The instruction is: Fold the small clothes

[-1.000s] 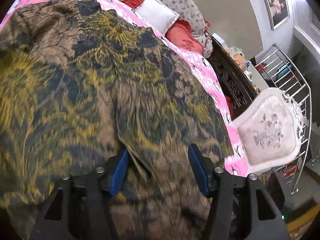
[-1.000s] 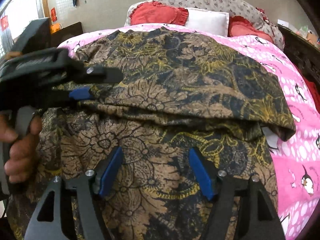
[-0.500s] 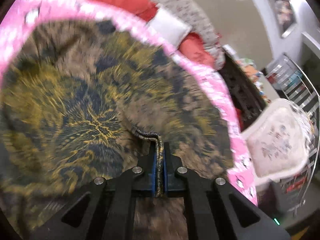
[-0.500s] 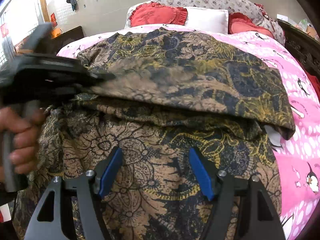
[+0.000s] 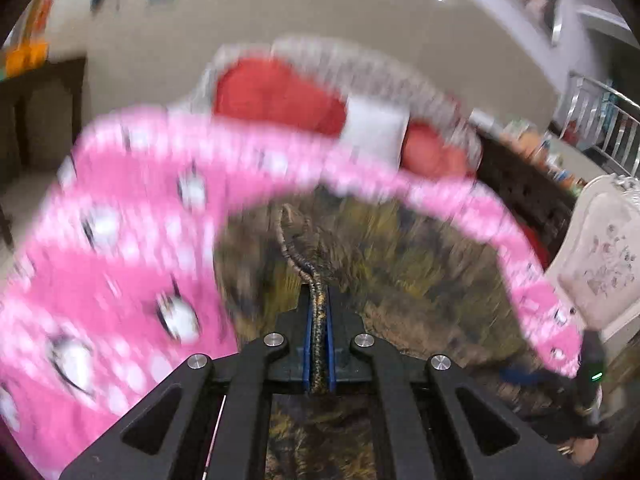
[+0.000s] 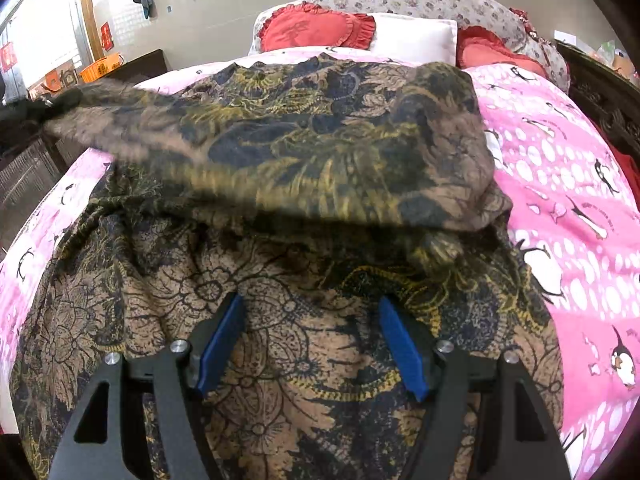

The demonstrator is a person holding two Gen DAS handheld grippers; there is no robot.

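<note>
On pink bedspread, left tongs pinching batik garment, right tongs agape

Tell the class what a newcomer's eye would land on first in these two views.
First, the big brown-and-gold patterned garment spread over the pink penguin bedspread, one layer lifted at the left. Next, the left gripper shut on a bunched edge of it, while the right gripper hangs open above the near cloth.

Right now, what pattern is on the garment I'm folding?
Brown garment with dark navy and mustard-yellow floral print, clearest in the right wrist view.
</note>
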